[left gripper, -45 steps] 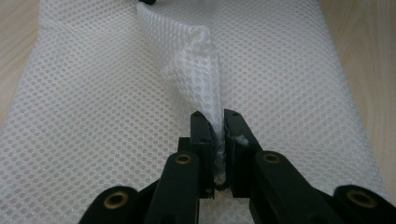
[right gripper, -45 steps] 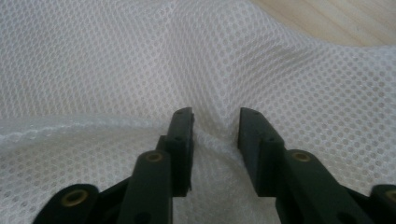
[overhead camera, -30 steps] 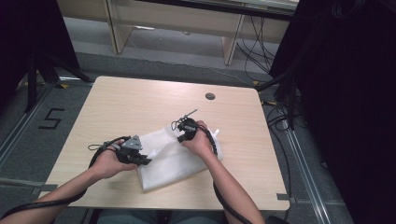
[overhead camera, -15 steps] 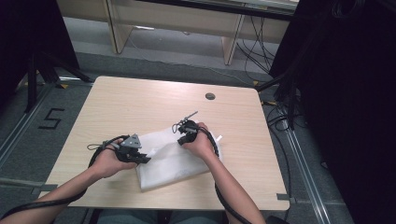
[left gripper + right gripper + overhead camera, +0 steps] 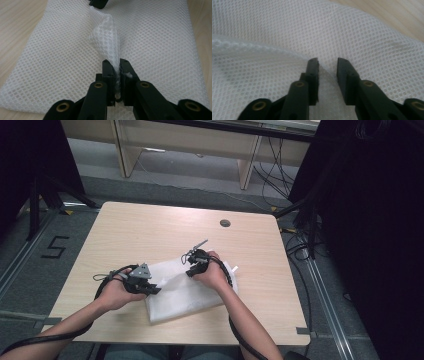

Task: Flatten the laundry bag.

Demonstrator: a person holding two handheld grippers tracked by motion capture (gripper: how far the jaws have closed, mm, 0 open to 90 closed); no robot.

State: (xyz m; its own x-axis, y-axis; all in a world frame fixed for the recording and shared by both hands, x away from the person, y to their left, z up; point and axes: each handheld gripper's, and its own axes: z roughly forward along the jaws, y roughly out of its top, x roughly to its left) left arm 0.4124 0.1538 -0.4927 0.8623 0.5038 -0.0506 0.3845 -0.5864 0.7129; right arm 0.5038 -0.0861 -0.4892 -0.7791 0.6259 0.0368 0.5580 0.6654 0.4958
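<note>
A white mesh bag (image 5: 186,296) lies flat on the wooden table (image 5: 150,230) in front of the person. My left gripper (image 5: 154,289) rests at the bag's left edge. In the left gripper view it (image 5: 115,63) is shut on a raised fold of the mesh bag (image 5: 62,50), which stands up in a peak between the jaws. My right gripper (image 5: 190,272) sits on the bag's far edge. Its jaws (image 5: 327,62) have just been opening and now stand a little apart, with a ridge of the mesh bag (image 5: 362,37) running into the gap; the pads do not press on it.
A round cable hole (image 5: 225,223) sits in the tabletop near the far edge. Black cables trail from both grippers along the person's forearms. A desk frame stands beyond the table, with dark curtains at both sides.
</note>
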